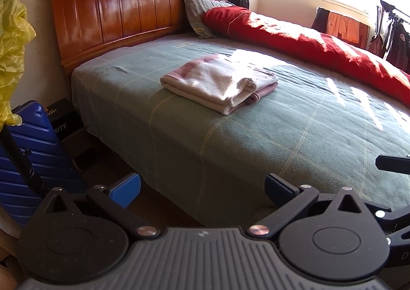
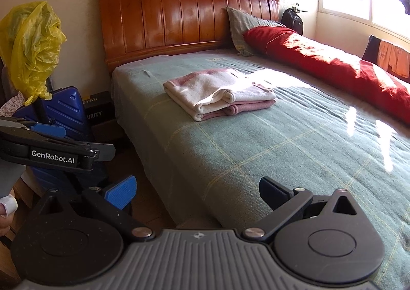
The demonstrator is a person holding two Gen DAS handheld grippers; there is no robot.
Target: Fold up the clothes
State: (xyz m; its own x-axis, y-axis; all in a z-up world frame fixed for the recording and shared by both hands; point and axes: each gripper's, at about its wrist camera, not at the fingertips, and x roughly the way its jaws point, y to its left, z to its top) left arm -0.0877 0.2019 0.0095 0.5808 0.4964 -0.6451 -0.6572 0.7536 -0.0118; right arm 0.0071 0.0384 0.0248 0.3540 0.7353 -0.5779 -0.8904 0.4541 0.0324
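Folded garment [image 1: 220,83] is lying on the green bedsheet [image 1: 256,141] mid-bed, toward the headboard [image 1: 128,8], w/ white fleece-looking outer layer and pink trim showing at the rolled front edges; it's sitting as a squat rectangle, looks done. Both grippers are hanging back off the bed edge, well apart from it: left gripper [image 1: 202,187] w/ jaws spread wide, holding nothing; right gripper [image 2: 197,188] likewise wide apart and empty. Risk from here, as a guess: the stack's soft, thick and springy, so any nudge or one-sided pinch is prob going to unroll the top layer or skew the corners; woven checked sheet's slightly rippled, so dragging could bunch it. Red quilt [image 1: 320,43] is running along the far side in hard sun, pillow [image 1: 202,15] behind it; blue hard-shell suitcase [image 1: 33,151] and crinkly yellow plastic bag [image 1: 12,46] are standing beside the bed.
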